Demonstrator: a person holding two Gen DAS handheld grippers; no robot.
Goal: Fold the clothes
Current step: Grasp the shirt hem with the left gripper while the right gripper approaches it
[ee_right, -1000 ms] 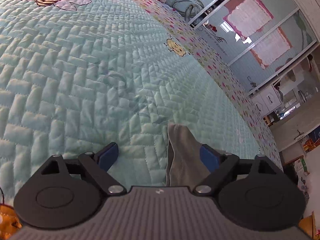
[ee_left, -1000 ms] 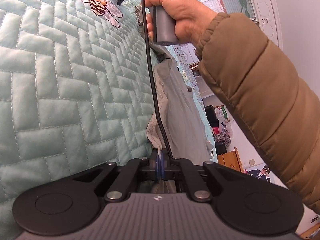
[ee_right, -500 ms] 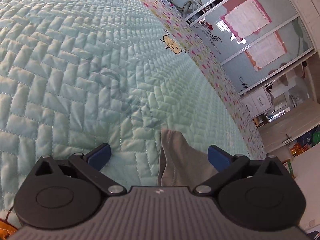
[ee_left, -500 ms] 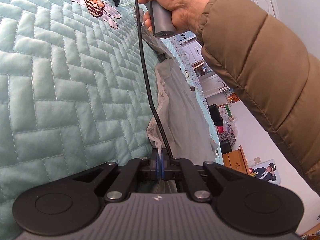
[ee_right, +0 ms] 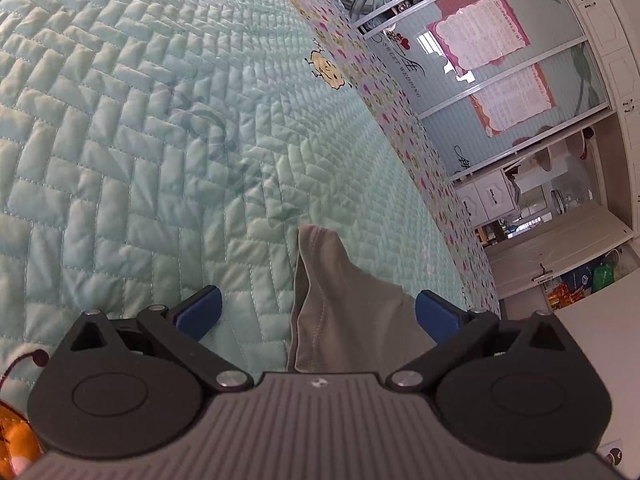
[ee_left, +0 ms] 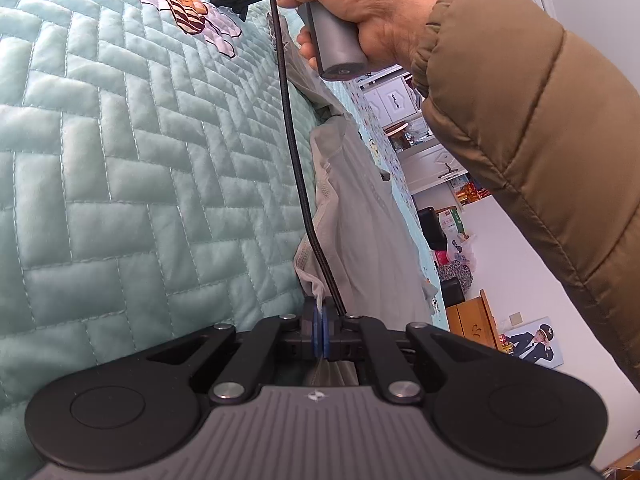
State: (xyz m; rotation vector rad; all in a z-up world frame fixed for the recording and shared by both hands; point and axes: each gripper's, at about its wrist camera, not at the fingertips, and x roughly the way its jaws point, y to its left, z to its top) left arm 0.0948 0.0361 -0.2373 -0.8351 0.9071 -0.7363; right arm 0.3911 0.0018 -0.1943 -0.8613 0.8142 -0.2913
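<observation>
Since a second ago the right hand-held gripper [ee_right: 316,312] has been spreading its jaws; they now stand wide apart, with a fold of the grey garment [ee_right: 340,320] lying loose between the blue pads [ee_right: 200,308], touched by neither. The view from that hand-held gripper has tilted, so the bee patch that showed at the top left has slipped out of its picture. The left hand-held gripper [ee_left: 321,330] has not changed: its blue pads stay pressed together on a thin edge of the garment [ee_left: 352,216].

The garment lies stretched along the bed, close to the bed's right edge, running away from the left hand-held gripper toward the person's hand [ee_left: 360,20] in a brown padded sleeve [ee_left: 532,132]. A black cable [ee_left: 296,160] hangs across it.

The bed carries a pale turquoise quilt [ee_left: 120,160] stitched in herringbone, with a bee patch [ee_left: 184,4] and a flowered border [ee_right: 384,92]. Beyond the bed stand sliding glass doors [ee_right: 500,80] with pink posters, white cabinets [ee_left: 432,160] and a framed photograph [ee_left: 532,344].
</observation>
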